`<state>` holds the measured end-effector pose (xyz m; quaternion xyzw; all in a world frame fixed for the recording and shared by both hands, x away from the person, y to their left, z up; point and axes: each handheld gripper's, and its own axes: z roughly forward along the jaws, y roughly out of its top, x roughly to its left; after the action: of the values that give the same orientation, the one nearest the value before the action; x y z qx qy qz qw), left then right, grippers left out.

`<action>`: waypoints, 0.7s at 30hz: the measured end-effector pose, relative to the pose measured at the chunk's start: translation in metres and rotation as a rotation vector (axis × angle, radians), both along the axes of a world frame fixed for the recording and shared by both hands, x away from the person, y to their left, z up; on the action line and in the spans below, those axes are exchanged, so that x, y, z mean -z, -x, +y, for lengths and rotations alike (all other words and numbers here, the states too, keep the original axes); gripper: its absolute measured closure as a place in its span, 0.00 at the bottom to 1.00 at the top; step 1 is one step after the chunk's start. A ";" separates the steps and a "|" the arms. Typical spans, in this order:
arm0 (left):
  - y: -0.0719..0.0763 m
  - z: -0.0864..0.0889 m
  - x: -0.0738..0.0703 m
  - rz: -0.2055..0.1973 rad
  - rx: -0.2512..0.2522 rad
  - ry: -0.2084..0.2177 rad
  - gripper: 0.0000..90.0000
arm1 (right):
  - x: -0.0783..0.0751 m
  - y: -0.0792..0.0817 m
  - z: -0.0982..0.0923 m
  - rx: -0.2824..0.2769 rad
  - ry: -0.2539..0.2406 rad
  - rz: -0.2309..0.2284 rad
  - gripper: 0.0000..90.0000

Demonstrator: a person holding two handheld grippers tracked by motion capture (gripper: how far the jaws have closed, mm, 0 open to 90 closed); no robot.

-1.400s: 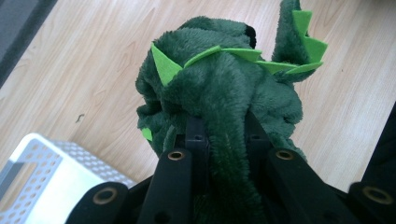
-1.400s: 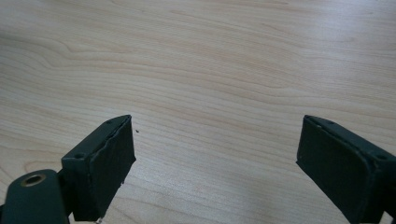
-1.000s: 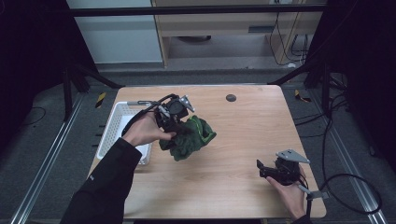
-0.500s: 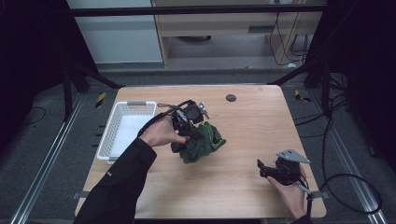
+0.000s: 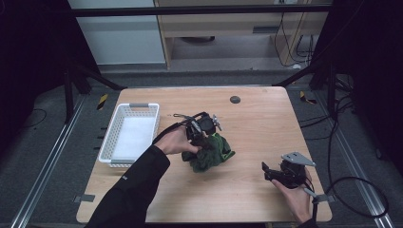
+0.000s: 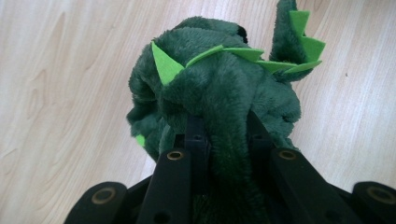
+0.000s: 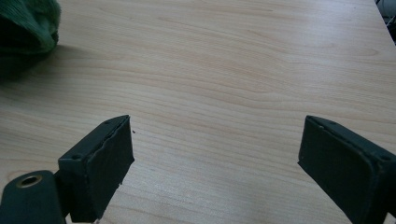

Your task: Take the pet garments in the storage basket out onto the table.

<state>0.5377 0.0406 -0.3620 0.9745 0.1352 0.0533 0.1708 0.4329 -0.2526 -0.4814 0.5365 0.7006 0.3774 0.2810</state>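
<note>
I am gripping a green plush dinosaur (image 6: 219, 93) with my left hand-held gripper (image 5: 202, 135), pinching a soft fold mid-bench (image 5: 256, 118), right of the white basket (image 5: 108, 147). It is squashing lightly. My right hand-held gripper (image 7: 215, 154) is resting open, near right.

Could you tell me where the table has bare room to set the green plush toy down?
Bare wood lies between the green plush toy and the right hand-held gripper, and along the far edge past the dark disc. The left side is crowded by the white basket.

Right tool (image 7: 215, 158) jaws wide apart, bare wooden table (image 7: 224, 70), green plush (image 7: 25, 32) at far corner
</note>
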 end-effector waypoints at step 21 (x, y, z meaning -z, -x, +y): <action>0.005 -0.012 0.039 0.027 0.052 -0.044 0.67 | 0.001 0.000 0.001 -0.006 0.007 0.002 0.11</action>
<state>0.5332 0.0289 -0.4009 0.9818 0.1108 0.0388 0.1490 0.4331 -0.2516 -0.4822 0.5338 0.7036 0.3754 0.2812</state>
